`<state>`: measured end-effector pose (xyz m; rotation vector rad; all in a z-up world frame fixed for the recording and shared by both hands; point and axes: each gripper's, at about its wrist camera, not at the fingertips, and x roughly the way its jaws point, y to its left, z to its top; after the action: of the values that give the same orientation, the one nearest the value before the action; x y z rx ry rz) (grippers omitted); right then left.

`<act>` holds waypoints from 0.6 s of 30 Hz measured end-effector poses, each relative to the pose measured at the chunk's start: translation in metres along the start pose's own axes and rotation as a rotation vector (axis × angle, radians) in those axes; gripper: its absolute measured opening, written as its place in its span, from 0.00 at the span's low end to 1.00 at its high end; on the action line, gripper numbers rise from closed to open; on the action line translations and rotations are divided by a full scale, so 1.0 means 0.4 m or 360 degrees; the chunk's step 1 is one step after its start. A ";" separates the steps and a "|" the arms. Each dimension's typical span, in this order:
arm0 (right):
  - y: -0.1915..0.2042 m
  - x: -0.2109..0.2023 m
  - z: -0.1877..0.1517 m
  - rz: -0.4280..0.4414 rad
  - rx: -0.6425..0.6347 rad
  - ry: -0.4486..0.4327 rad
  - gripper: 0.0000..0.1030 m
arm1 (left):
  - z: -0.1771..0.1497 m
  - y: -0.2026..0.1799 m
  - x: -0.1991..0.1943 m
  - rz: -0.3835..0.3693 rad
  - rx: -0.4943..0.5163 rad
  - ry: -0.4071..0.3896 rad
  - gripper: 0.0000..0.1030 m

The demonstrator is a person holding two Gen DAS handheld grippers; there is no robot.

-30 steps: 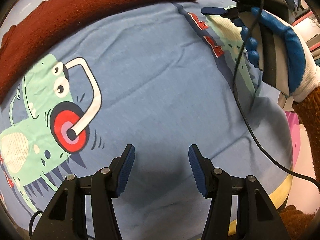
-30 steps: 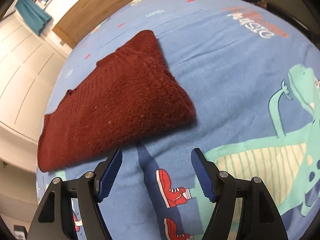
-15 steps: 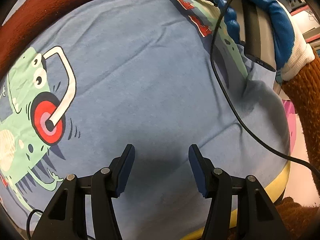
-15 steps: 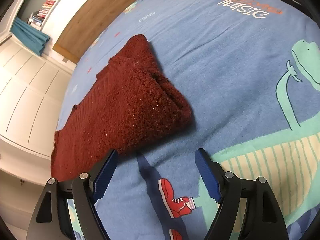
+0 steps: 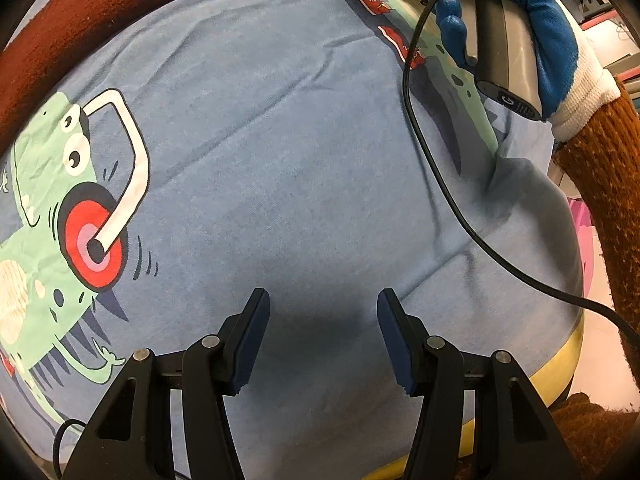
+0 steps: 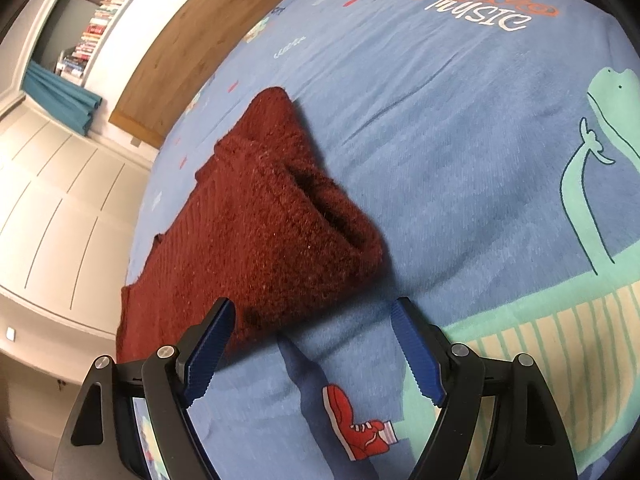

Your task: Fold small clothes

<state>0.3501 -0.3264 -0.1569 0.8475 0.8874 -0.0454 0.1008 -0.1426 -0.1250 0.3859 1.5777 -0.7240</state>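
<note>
A dark red knitted garment (image 6: pixel 256 240) lies folded on the blue dinosaur-print bedspread (image 6: pixel 460 160), its thick folded end nearest my right gripper (image 6: pixel 314 344). That gripper is open and empty, its left finger just over the garment's near edge. In the left wrist view the garment (image 5: pixel 60 28) runs along the top left edge. My left gripper (image 5: pixel 322 336) is open and empty, low over bare bedspread (image 5: pixel 280 152). The right gripper's handle, in a blue-gloved hand (image 5: pixel 520 36), shows at the top right.
A black cable (image 5: pixel 440 184) trails from the right gripper across the bedspread. The bed's yellow edge (image 5: pixel 560 372) is at the lower right. A wooden headboard (image 6: pixel 192 48), white cupboard doors (image 6: pixel 52 208) and a bookshelf (image 6: pixel 100 20) stand beyond the bed.
My right gripper has moved closer to the garment's folded end and widened slightly. The left gripper's view shifted, with the gloved hand and right gripper moving up and away.
</note>
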 end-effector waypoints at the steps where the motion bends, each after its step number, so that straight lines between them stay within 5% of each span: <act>1: -0.001 0.000 0.002 0.0004 0.0006 -0.0005 0.79 | 0.001 -0.001 0.002 0.0001 0.0000 0.0000 0.49; 18: -0.014 -0.012 -0.001 0.0055 0.0065 -0.0037 0.80 | 0.023 -0.020 0.048 -0.0005 0.0013 0.0008 0.49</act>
<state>0.3447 -0.3312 -0.1574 0.8986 0.8524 -0.0435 0.0998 -0.1577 -0.1419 0.3913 1.5808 -0.7327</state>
